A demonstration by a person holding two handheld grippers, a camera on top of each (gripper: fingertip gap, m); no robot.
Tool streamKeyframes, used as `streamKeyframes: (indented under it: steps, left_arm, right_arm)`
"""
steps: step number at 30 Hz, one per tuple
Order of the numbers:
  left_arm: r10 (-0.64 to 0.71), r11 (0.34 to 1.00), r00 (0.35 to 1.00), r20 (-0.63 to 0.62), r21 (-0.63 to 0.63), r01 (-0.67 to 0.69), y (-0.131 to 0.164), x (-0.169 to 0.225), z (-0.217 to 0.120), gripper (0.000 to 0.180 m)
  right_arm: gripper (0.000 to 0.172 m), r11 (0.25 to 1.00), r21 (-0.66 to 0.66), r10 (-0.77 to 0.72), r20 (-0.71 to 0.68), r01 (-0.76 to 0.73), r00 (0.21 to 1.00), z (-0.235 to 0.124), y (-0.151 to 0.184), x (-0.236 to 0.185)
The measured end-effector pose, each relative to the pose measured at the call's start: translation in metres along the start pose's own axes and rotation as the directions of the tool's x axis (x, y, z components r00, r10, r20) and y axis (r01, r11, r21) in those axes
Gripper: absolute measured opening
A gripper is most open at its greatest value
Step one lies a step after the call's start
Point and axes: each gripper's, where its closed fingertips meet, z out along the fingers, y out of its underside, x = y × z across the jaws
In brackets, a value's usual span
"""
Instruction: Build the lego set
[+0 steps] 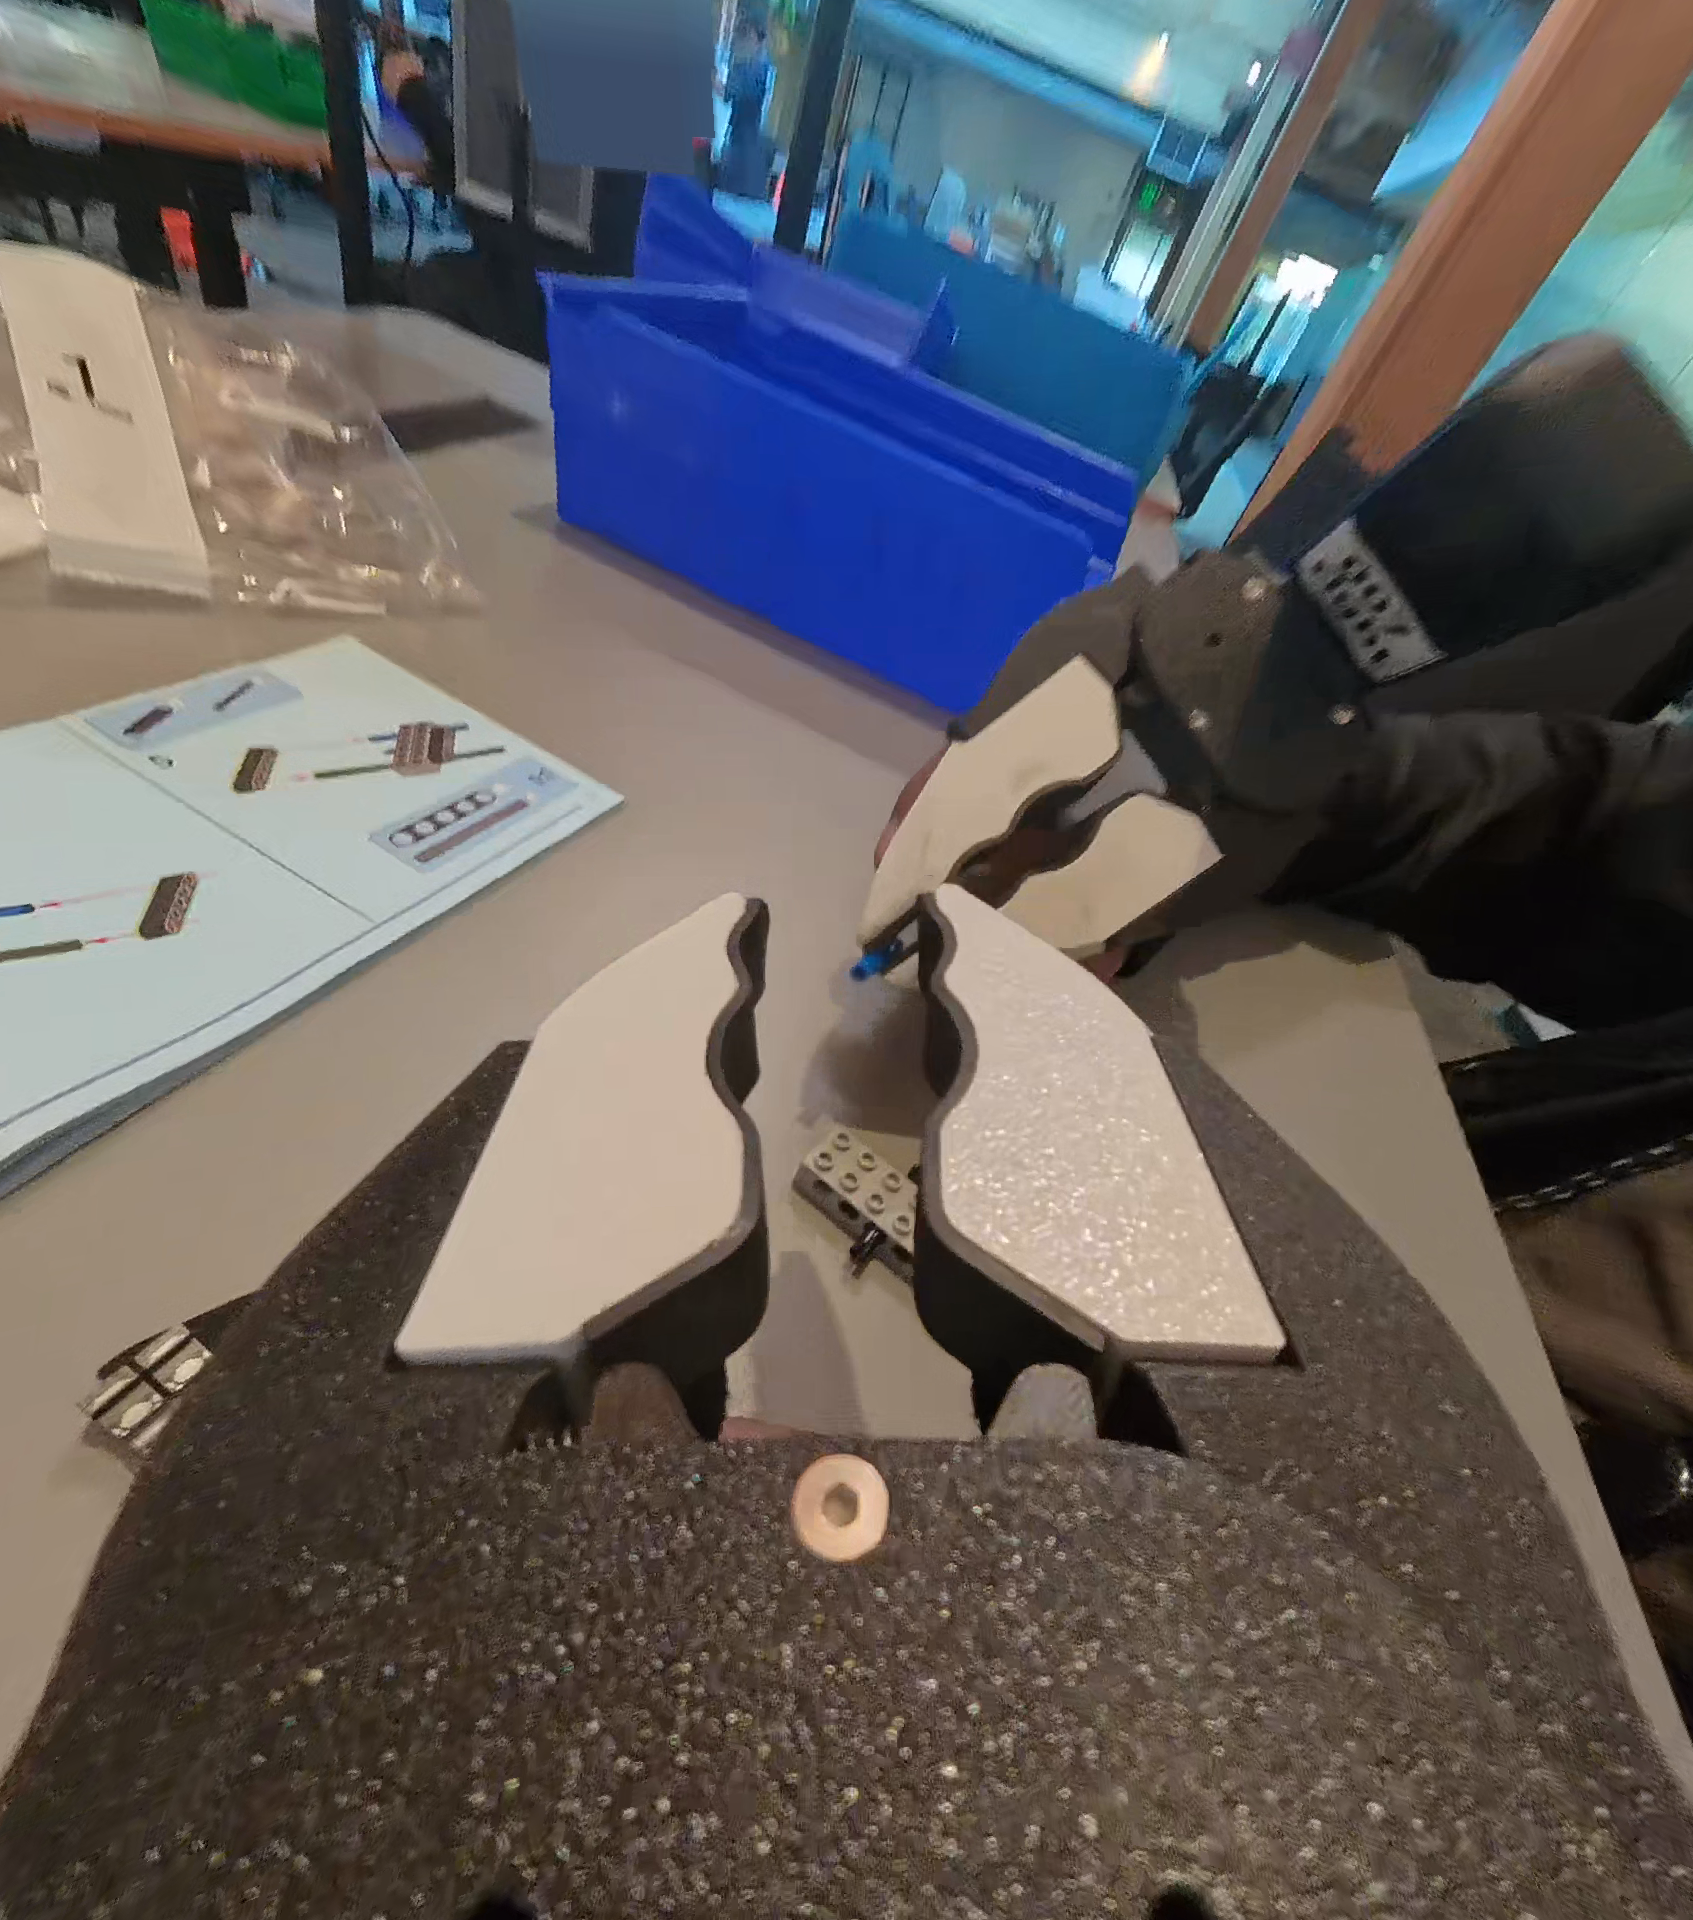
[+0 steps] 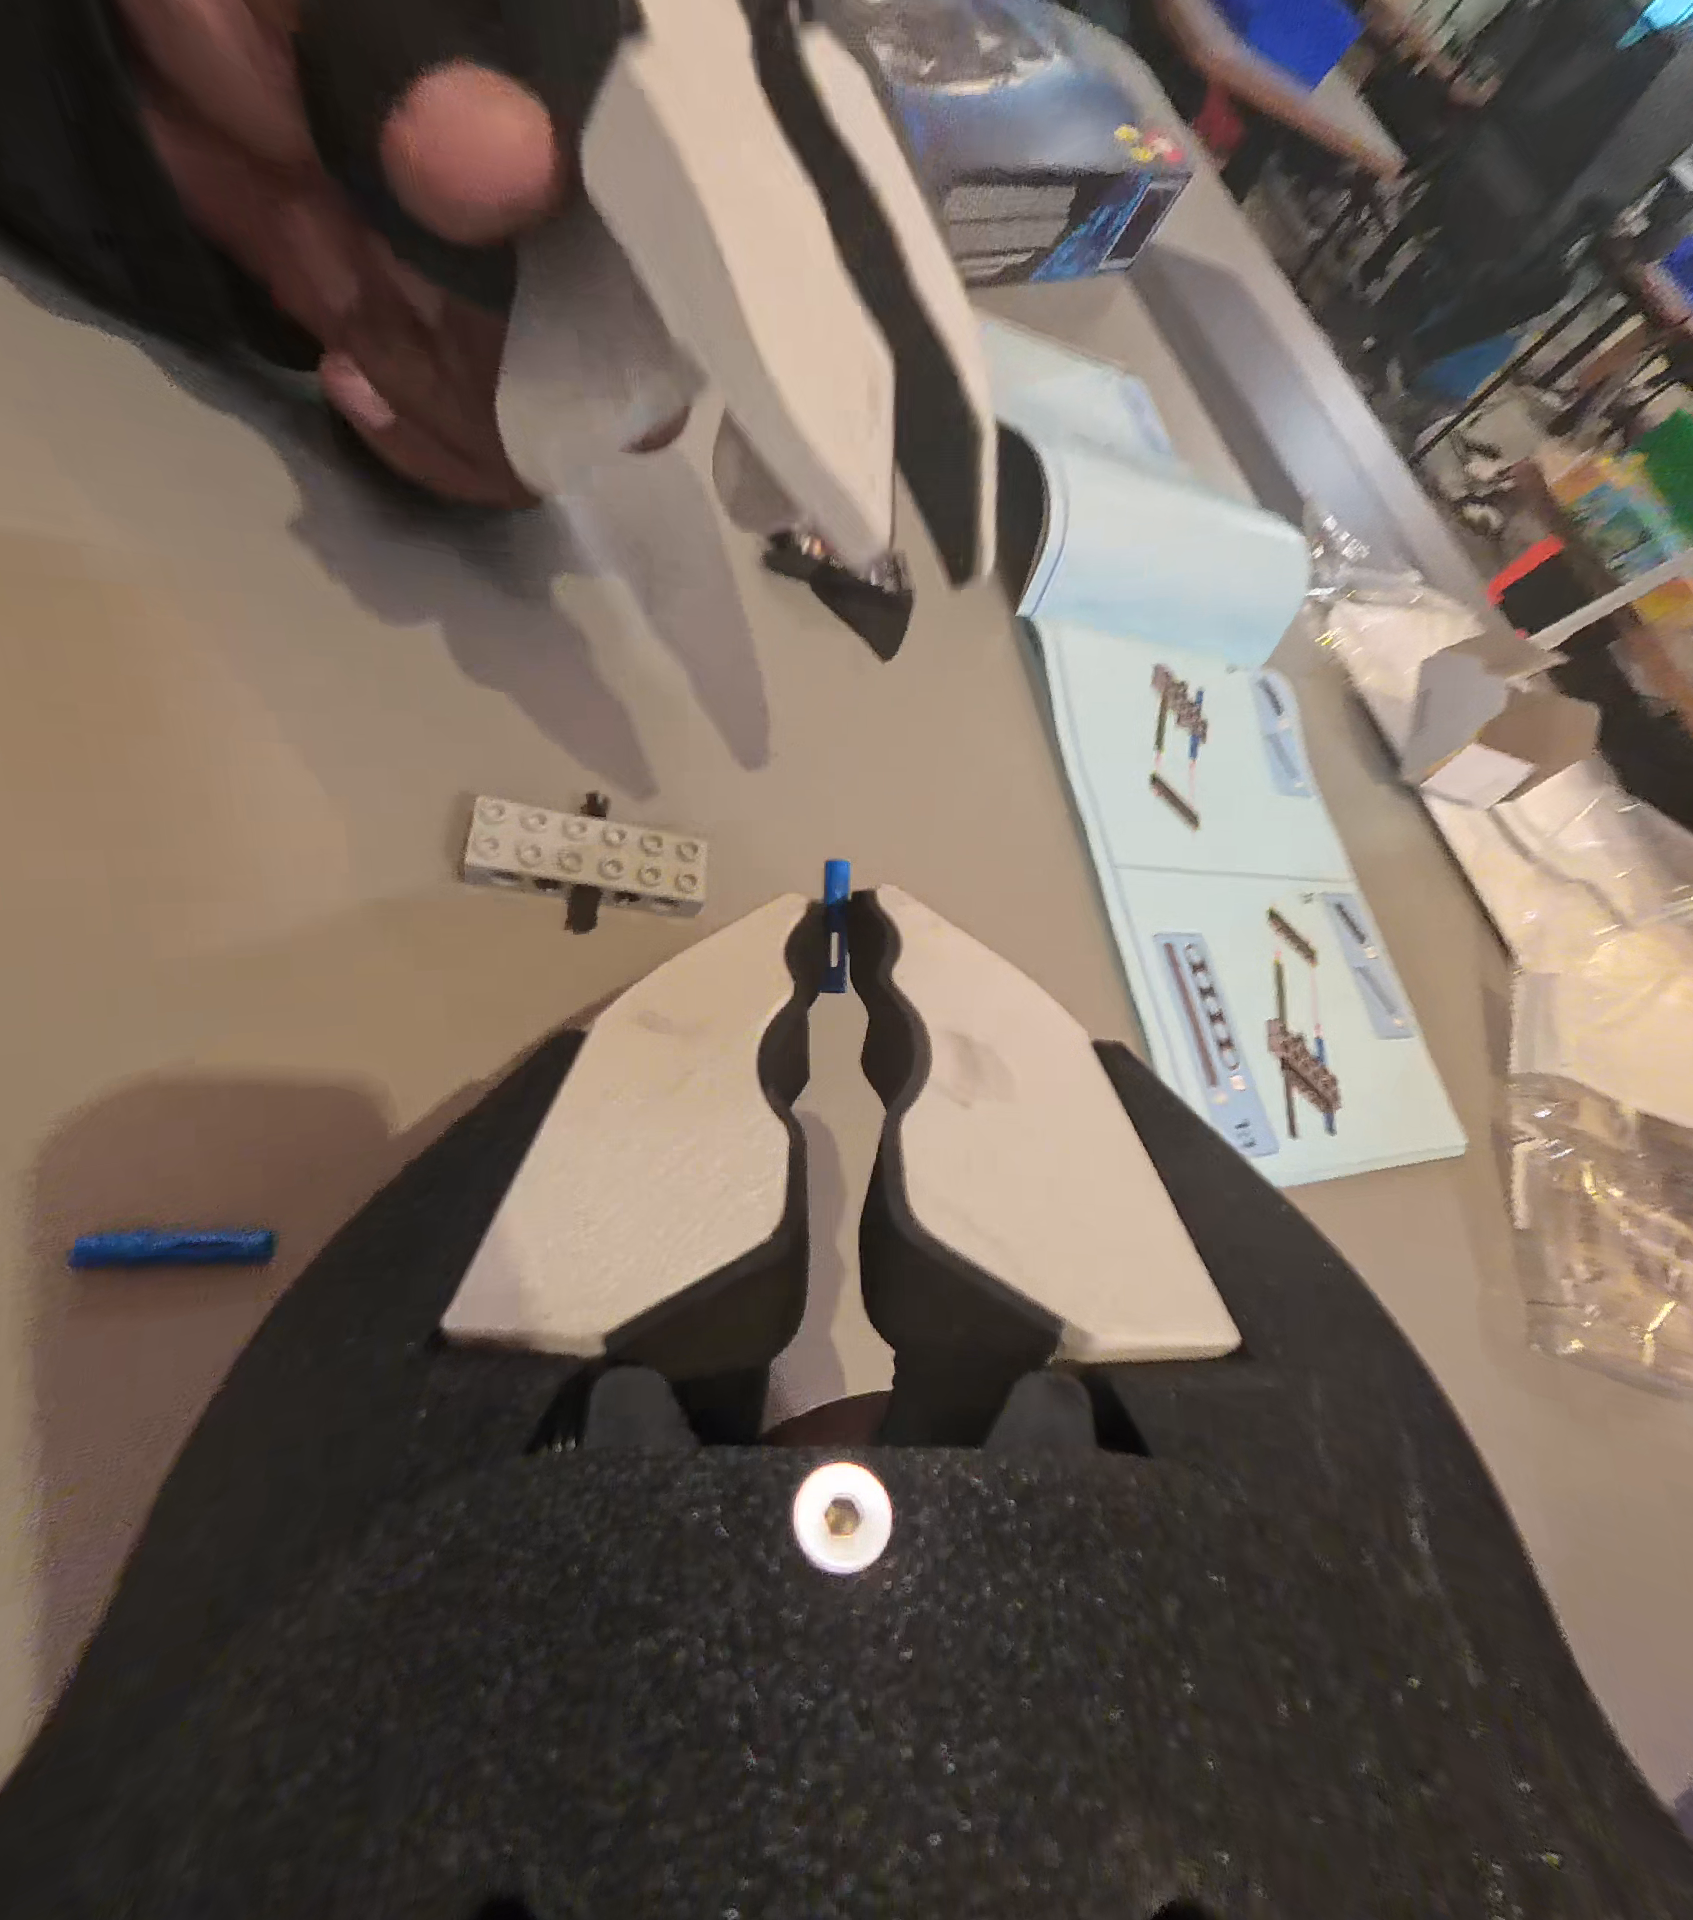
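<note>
My right gripper (image 2: pixel 837 896) is shut on a small blue pin (image 2: pixel 834 920), which sticks out past its fingertips. In the left wrist view the pin (image 1: pixel 873 958) shows at the right gripper's (image 1: pixel 892 935) tip, close to my left gripper's right fingertip (image 1: pixel 946 914). My left gripper (image 1: pixel 844 902) is open and empty above the table. A grey studded brick (image 1: pixel 857 1179) with a black axle through it lies on the table below it. In the right wrist view the brick (image 2: pixel 584 857) lies just left of the pin. The left gripper (image 2: pixel 915 561) hangs above a small dark piece (image 2: pixel 847 603).
A blue axle (image 2: pixel 172 1247) lies on the grey table (image 2: pixel 198 727) at the left. An open instruction booklet (image 1: pixel 146 883) (image 2: pixel 1237 935), clear plastic bags (image 1: pixel 302 468) (image 2: pixel 1652 1195), a blue bin (image 1: pixel 821 499) and a box (image 2: pixel 1029 208) lie around. A hand (image 2: pixel 385 312) holds the left gripper. Tip to tip, the grippers are about 6 cm apart. Between my right fingertips and the brick (image 2: pixel 584 857) there is roughly 6 cm.
</note>
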Motion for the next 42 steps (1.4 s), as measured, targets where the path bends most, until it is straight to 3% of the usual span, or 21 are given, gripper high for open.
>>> streamKeyframes:
  steps: [3,9,20,42]
  left_arm:
    - [-0.035,0.997,0.999,-0.004,-0.075,0.034,0.002,-0.007,0.007,0.029]
    - [-0.201,0.978,0.976,-0.079,-0.075,0.195,0.0,-0.007,0.008,0.03]
    - [-0.291,0.947,0.95,-0.116,-0.173,0.269,0.027,0.004,0.012,0.028]
    - [-0.378,0.918,0.908,-0.178,-0.203,0.342,0.03,0.02,0.018,0.005]
  right_arm:
    - [0.005,1.0,0.014,-0.018,-0.009,0.018,1.0,0.004,-0.01,0.004]
    - [0.005,0.998,0.035,-0.058,-0.05,0.059,0.997,0.006,-0.017,0.013]
    - [0.005,0.991,0.076,-0.11,-0.055,0.114,0.992,0.004,-0.021,0.003]
    - [0.005,0.985,0.101,-0.139,-0.013,0.139,0.99,-0.002,-0.024,-0.01]
